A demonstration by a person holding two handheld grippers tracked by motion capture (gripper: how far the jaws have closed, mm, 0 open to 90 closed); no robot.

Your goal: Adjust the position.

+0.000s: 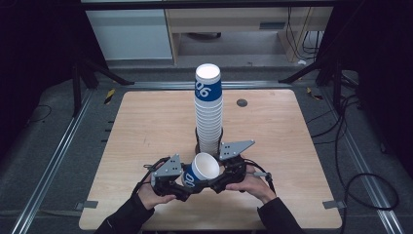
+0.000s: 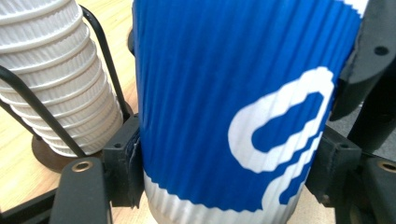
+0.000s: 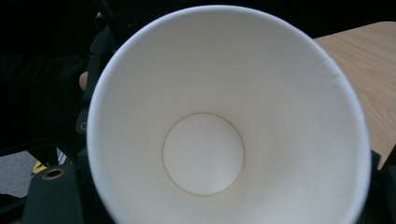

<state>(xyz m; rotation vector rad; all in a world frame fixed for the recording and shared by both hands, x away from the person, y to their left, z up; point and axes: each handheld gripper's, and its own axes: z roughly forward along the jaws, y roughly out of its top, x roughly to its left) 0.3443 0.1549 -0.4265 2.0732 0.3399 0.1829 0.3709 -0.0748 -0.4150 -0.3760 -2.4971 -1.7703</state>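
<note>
One cup off the stack, held just in front of it, tilted. Left hand-held gripper clamps its wall; right hand-held gripper narrow at rim, grip unclear. Rest of stack left.

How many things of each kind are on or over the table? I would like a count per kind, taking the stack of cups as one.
Single cup: 1
Stack of cups: 1
Wire cup holder: 1
Grippers, left gripper and right gripper: 2
Total: 5
</note>
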